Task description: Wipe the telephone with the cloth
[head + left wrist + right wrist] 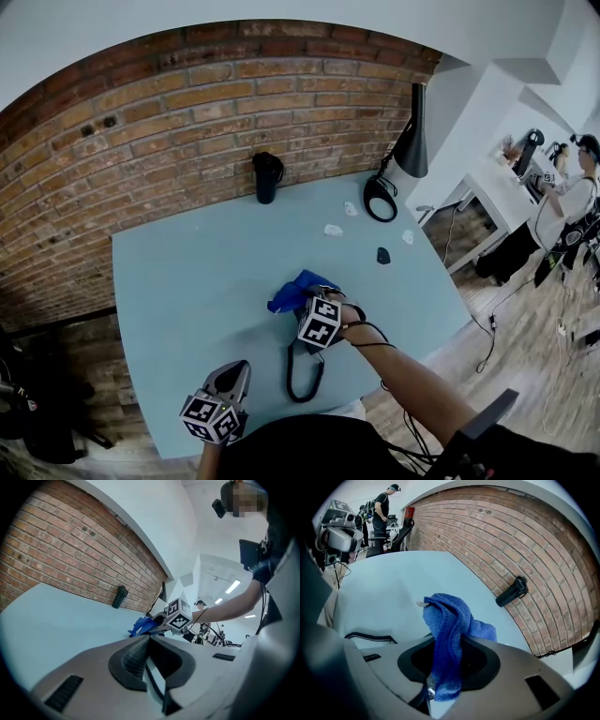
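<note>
A blue cloth [293, 291] hangs bunched from my right gripper [305, 300], which is shut on it over the middle of the pale blue table [178, 281]. In the right gripper view the cloth [449, 620] drapes from between the jaws of the right gripper [442, 639]. The telephone's black coiled cord [302, 375] loops toward the front edge, and the cord [370, 637] also shows at the left of that view. The telephone's body is hidden under the gripper and cloth. My left gripper [240, 368] sits near the front left edge, and the left gripper [146, 638] is shut on nothing.
A black tumbler [267, 176] stands by the brick wall. A black lamp [411, 141] with a ring base [380, 199] is at the back right corner. Small white bits [333, 230] and a dark piece [382, 255] lie nearby. A person [581, 178] stands beyond the table.
</note>
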Available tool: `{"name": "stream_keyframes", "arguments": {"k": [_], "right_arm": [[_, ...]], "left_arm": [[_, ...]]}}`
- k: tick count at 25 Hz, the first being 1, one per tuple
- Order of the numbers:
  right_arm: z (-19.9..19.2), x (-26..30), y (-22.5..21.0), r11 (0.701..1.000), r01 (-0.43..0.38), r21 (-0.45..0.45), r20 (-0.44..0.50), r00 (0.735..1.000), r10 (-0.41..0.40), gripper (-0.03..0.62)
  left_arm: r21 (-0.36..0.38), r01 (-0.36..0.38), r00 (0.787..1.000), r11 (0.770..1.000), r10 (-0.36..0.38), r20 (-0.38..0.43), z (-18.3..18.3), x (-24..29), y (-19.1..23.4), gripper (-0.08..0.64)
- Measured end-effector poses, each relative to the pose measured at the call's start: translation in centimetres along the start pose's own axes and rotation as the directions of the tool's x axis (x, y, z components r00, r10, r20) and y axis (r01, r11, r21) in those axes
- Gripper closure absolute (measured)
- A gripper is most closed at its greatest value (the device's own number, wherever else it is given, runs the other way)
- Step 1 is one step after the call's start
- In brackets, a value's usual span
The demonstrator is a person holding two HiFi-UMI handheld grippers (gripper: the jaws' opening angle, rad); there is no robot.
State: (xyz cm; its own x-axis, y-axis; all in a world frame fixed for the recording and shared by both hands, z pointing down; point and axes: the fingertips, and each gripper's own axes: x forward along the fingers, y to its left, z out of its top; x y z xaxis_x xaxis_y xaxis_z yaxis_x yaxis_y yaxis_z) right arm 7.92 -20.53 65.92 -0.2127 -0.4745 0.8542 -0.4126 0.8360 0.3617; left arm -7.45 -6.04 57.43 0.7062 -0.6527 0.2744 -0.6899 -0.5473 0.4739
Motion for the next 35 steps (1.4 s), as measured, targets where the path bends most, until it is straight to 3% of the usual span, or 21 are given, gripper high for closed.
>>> {"name": "stream_keyframes", "arguments": {"k": [35], "right_arm": [[-3.1, -0.8, 5.4, 0.995, -0.104, -0.004, -0.083, 0.991, 0.103, 0.462]], "left_arm": [[0.017, 0.031, 0.999, 0.999, -0.03, -0.032, -0.9, 0.5, -1.0, 0.552]]}}
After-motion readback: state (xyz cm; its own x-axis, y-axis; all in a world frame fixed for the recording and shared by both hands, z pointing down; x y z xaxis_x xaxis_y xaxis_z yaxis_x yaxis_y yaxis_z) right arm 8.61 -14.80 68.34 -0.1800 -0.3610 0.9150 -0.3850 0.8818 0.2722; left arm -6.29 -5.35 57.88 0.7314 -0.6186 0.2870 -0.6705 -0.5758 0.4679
